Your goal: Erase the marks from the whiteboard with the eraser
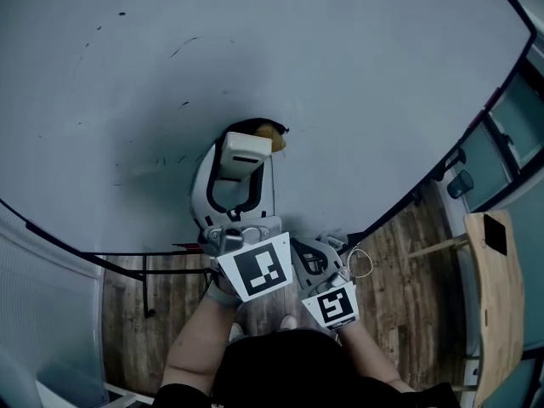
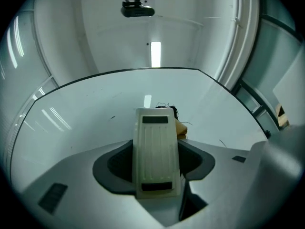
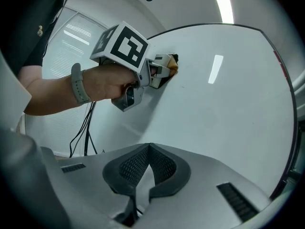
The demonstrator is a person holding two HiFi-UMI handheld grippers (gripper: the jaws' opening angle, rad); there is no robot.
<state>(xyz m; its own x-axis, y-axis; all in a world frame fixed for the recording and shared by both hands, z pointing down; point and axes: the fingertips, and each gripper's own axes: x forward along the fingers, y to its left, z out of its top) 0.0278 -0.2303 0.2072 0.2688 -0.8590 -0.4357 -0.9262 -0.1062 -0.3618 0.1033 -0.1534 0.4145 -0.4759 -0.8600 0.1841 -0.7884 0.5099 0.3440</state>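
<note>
Left gripper (image 2: pixel 156 165) is clamped on the eraser (image 1: pixel 246 149), whose long axis runs along the jaws and points away from the person, its far end against the whiteboard (image 1: pixel 357 75) near the middle of the lower half. Its body is smooth cream plastic with lengthwise grooves and a dark rectangular inset at each end; a tan pad (image 2: pixel 180 128) shows at the tip beside a dark scribble (image 2: pixel 167 109). Thin dark marks (image 1: pixel 182 48) dot the glossy board. Lower down, the right gripper (image 3: pixel 147 168) has its ribbed black pads together on nothing. No writing is readable.
</note>
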